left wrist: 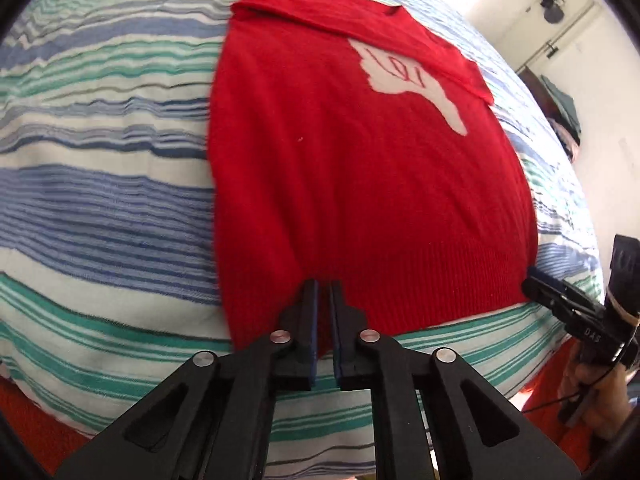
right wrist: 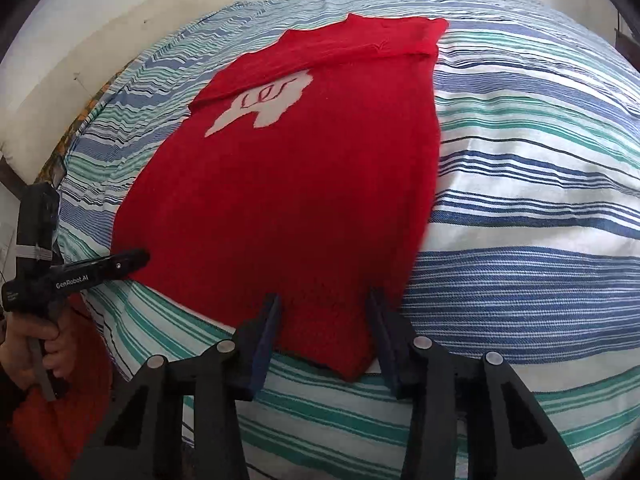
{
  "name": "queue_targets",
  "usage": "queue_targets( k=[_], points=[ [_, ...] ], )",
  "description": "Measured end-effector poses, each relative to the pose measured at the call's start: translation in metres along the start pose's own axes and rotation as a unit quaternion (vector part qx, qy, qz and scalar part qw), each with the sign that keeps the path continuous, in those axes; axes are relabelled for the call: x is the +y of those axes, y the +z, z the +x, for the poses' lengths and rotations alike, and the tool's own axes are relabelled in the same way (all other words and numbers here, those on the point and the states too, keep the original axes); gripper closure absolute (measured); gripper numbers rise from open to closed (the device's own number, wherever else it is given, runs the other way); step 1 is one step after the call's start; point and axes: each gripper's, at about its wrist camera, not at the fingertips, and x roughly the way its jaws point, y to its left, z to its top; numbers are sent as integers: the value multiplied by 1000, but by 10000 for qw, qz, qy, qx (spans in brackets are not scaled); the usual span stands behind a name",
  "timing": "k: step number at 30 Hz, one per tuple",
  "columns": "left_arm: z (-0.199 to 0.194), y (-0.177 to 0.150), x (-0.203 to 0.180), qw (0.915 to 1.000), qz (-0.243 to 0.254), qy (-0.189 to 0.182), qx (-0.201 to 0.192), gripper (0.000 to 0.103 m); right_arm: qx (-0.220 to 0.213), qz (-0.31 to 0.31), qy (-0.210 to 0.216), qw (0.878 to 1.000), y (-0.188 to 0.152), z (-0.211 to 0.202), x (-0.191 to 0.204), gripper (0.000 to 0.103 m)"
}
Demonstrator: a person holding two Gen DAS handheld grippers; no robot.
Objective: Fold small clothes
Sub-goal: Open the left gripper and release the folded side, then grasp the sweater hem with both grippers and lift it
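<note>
Red sweater (left wrist: 360, 184) flat on striped bed (left wrist: 100, 184), sleeves folded in. My left gripper (left wrist: 324, 292) clamped on near hem; right gripper (right wrist: 324, 304) half-spread, straddling near-right hem corner, not yet pinching. Likely readying hem-to-collar fold.

My left hand-held gripper (left wrist: 324, 286) covers part of the red sweater's (left wrist: 360, 184) hem, so I cannot tell whether fabric is pinched between its fingers. The sweater's left edge is blurred, and the bed (left wrist: 100, 200) runs past the frame. The clutter by the far wall (left wrist: 564, 108) is too small to identify.
</note>
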Motion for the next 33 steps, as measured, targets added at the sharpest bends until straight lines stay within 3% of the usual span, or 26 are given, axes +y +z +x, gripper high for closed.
queue_targets(
  k=[12,16,19,20,21,24,26,29,32,33],
  points=[
    [-3,-3,1,10000,-26,-12,24,98,-122,31,71,9999,-1,-4,-4,62],
    [-26,-13,11,9995,-297,-99,-12,97,6,172,95,9998,-2,-12,-7,62],
    [-61,-24,29,9963,-667,-153,-526,66,-34,447,-96,9990,-7,-39,-13,59],
    [-70,-25,36,9936,-854,-111,-728,48,-210,543,-53,9983,-10,-51,-16,59],
    [-78,-25,45,9901,-1049,-66,-925,43,-399,649,32,9971,-14,-63,-20,56],
    [-74,-13,53,9880,-1163,-375,-944,43,-742,1010,414,9912,-19,-80,-31,45],
    [-62,-5,44,9904,-973,-508,-845,43,-733,1180,828,9868,-15,-76,-36,44],
    [-34,3,31,9963,-685,-361,-375,44,-458,1309,1179,9833,-7,-58,-37,44],
    [-20,3,22,9985,-513,-88,-184,46,39,1303,1069,9857,-1,-30,-38,44],
    [-19,3,20,9987,-488,-53,-166,59,238,1288,1038,9859,0,-20,-38,44]
  ],
)
